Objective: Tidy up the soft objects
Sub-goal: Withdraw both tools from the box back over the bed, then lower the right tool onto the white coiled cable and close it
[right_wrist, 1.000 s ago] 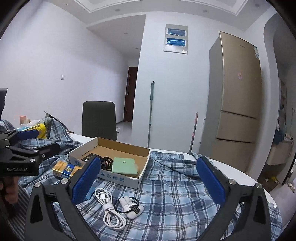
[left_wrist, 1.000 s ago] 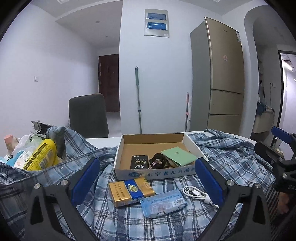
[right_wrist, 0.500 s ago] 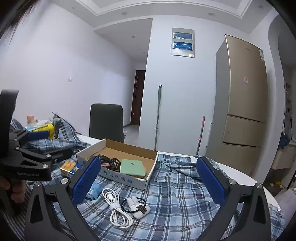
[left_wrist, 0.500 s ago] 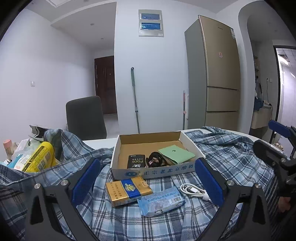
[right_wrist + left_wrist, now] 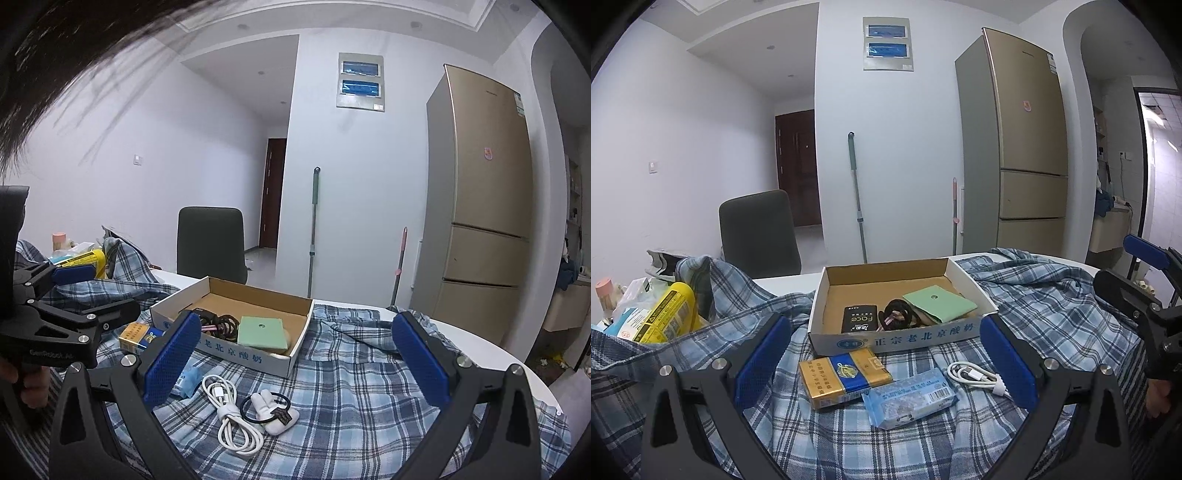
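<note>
Both grippers hover with jaws spread wide, nothing held: the left gripper [image 5: 882, 363] over the gold pack [image 5: 845, 377] and the blue tissue pack [image 5: 911, 401], the right gripper [image 5: 297, 360] over the white cable [image 5: 231, 419] and the earbud case [image 5: 269, 410]. All of it sits on the plaid shirt [image 5: 351, 387], just near of the cardboard box [image 5: 905, 338]. Biggest risk imo: a low pinch grabs shirt fabric too and drags everything along, or the loose cable snags.

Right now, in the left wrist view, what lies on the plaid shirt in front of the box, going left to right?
Gold and blue carton → blue tissue pack → coiled white cable, all on the plaid shirt before the cardboard box.
</note>
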`<control>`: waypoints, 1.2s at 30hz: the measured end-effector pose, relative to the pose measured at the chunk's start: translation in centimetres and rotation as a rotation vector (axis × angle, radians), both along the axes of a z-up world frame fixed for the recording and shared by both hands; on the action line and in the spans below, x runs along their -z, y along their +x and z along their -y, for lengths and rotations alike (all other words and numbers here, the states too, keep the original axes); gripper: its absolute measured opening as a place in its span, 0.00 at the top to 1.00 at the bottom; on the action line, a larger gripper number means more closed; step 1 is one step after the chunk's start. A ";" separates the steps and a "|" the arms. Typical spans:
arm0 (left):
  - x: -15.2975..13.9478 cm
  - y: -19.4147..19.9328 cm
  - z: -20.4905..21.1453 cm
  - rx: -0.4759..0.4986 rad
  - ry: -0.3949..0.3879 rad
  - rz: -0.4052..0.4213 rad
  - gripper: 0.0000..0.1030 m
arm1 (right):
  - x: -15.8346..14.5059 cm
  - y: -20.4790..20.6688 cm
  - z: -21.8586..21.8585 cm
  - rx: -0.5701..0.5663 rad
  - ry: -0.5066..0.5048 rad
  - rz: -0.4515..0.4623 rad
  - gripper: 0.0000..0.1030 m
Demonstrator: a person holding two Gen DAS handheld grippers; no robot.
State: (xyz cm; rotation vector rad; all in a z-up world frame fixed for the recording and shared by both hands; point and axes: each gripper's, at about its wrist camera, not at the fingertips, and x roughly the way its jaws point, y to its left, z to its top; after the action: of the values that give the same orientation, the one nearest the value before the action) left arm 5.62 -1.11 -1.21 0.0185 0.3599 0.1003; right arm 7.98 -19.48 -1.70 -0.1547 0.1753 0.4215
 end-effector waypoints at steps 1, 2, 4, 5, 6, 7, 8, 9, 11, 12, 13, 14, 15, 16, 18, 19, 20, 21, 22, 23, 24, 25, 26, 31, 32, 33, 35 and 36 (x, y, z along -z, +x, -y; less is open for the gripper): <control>0.0 -0.1 0.1 0.001 0.001 0.000 0.00 | 0.0 0.2 0.0 -0.006 0.002 -0.009 0.00; 0.0 -0.1 0.1 0.002 0.002 0.000 0.00 | 0.1 0.5 0.0 -0.008 -0.001 -0.025 0.00; 0.0 0.0 0.2 0.002 0.005 -0.003 0.00 | 0.4 1.5 -0.4 -0.013 -0.018 -0.077 0.00; 0.1 0.0 0.2 0.003 0.005 -0.008 0.00 | 0.7 2.2 -0.5 -0.024 -0.031 -0.123 0.00; 0.1 0.1 0.2 0.002 0.005 -0.011 0.00 | 1.0 2.9 -0.8 -0.029 -0.046 -0.170 0.00; 0.1 0.2 0.2 0.003 0.002 -0.016 0.00 | 1.3 3.6 -1.0 -0.042 -0.059 -0.217 0.00; 0.2 0.3 0.1 0.004 -0.001 -0.022 0.00 | 1.8 4.3 -1.3 -0.063 -0.079 -0.274 0.02; 0.2 0.3 0.1 0.003 -0.002 -0.026 0.00 | 2.4 5.1 -1.6 -0.083 -0.100 -0.339 0.10; 0.3 0.4 0.0 0.002 -0.004 -0.032 0.00 | 3.5 6.1 -2.1 -0.119 -0.127 -0.437 0.18; 0.3 0.4 0.1 0.004 -0.004 -0.035 0.00 | 4.0 6.3 -2.4 -0.138 -0.141 -0.472 0.21; 0.3 0.4 0.1 0.005 -0.002 -0.039 0.00 | 4.5 6.6 -2.7 -0.157 -0.156 -0.504 0.23; 0.3 0.4 0.2 0.007 0.000 -0.044 0.00 | 5.0 6.7 -3.0 -0.175 -0.175 -0.533 0.25; 0.3 0.5 0.2 0.009 0.002 -0.050 0.00 | 5.5 6.7 -3.3 -0.194 -0.189 -0.555 0.29; 0.4 0.5 0.3 0.010 0.004 -0.056 0.00 | 6.0 6.7 -3.6 -0.217 -0.202 -0.578 0.32; 0.4 0.7 0.3 0.012 0.005 -0.067 0.00 | 6.8 6.7 -4.4 -0.241 -0.237 -0.613 0.40; 0.5 0.7 0.2 0.016 0.001 -0.072 0.00 | 7.3 6.8 -4.7 -0.247 -0.257 -0.631 0.43; 0.5 0.8 0.2 0.017 -0.002 -0.078 0.00 | 7.7 6.9 -4.9 -0.251 -0.272 -0.646 0.49; 0.6 0.8 0.2 0.015 -0.002 -0.083 0.01 | 8.1 7.0 -5.2 -0.249 -0.289 -0.660 0.53; 0.7 1.0 0.1 0.013 -0.001 -0.092 0.02 | 8.2 7.0 -5.3 -0.247 -0.297 -0.666 0.53; 0.8 1.1 0.1 0.016 -0.004 -0.100 0.05 | 8.4 7.0 -5.3 -0.246 -0.301 -0.671 0.53; 0.9 1.2 0.0 0.021 -0.011 -0.108 0.07 | 8.5 7.1 -5.4 -0.245 -0.306 -0.676 0.53; 0.9 1.2 -0.1 0.022 -0.015 -0.112 0.07 | 8.6 7.1 -5.3 -0.240 -0.309 -0.678 0.53; 0.9 1.3 -0.1 0.022 -0.018 -0.116 0.07 | 8.6 7.0 -5.3 -0.241 -0.310 -0.679 0.53; 1.1 1.6 -0.5 0.025 -0.039 -0.137 0.07 | 8.1 6.9 -4.8 -0.256 -0.279 -0.670 0.68; 1.1 1.6 -0.5 0.025 -0.040 -0.138 0.08 | 8.0 7.1 -4.8 -0.264 -0.276 -0.679 0.68; 1.1 1.6 -0.5 0.027 -0.039 -0.140 0.08 | 8.2 7.2 -4.9 -0.276 -0.282 -0.696 0.68; 1.1 1.5 -0.4 0.035 -0.035 -0.139 0.08 | 8.6 7.2 -5.3 -0.307 -0.299 -0.731 0.68; 1.1 1.5 -0.3 0.040 -0.032 -0.139 0.08 | 8.7 7.1 -5.4 -0.316 -0.311 -0.733 0.69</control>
State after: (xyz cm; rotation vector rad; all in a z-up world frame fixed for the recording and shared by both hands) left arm 7.16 -0.84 -2.34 0.0010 0.5000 0.0541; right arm 15.10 -14.06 -10.42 -0.3317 0.9488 0.7543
